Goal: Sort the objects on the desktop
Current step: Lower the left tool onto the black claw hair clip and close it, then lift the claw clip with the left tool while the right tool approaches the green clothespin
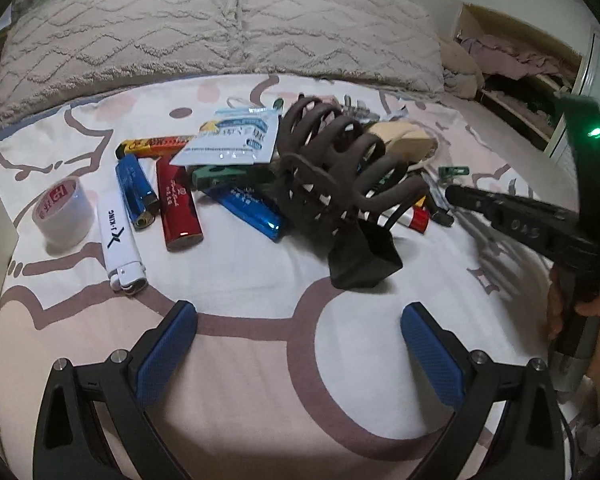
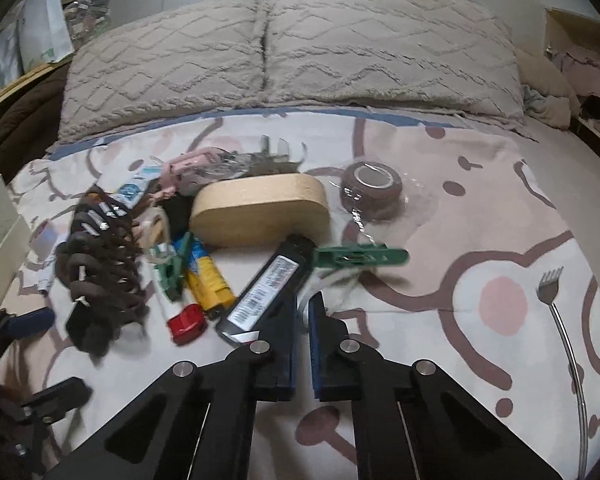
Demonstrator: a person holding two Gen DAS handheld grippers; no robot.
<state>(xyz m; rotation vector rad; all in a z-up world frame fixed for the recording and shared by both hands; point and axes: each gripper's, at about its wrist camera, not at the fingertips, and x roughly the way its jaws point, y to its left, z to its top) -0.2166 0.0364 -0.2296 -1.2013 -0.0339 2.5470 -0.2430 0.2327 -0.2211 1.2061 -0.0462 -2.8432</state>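
Two views logged. Left wrist view: left gripper [image 1: 299,354] at bottom centre, blue pads [image 1: 168,354] spread wide, nothing between them. Directly above it, mid-frame, a large brown claw hair clip [image 1: 336,184] stands tilted on the patterned bedsheet [image 1: 240,380]. Left of it lie a white lighter [image 1: 121,244], a red lighter [image 1: 178,204], blue lighters and a tape roll [image 1: 63,210]. Right gripper's body enters from the right edge.

Right wrist view: right gripper [image 2: 303,354] at bottom centre, fingers nearly together; whether they pinch anything cannot be told, the gap is narrow and a pale strip blurs there. Black barcoded lighter [image 2: 266,292] lies just ahead-left, green clothes peg [image 2: 358,257] above, yellow lighter [image 2: 208,280] left, metal back scratcher [image 2: 568,340] far right.

Risk, judged: clutter overlaps, so a grab may drag neighbours; soft bedding lets the clip topple.
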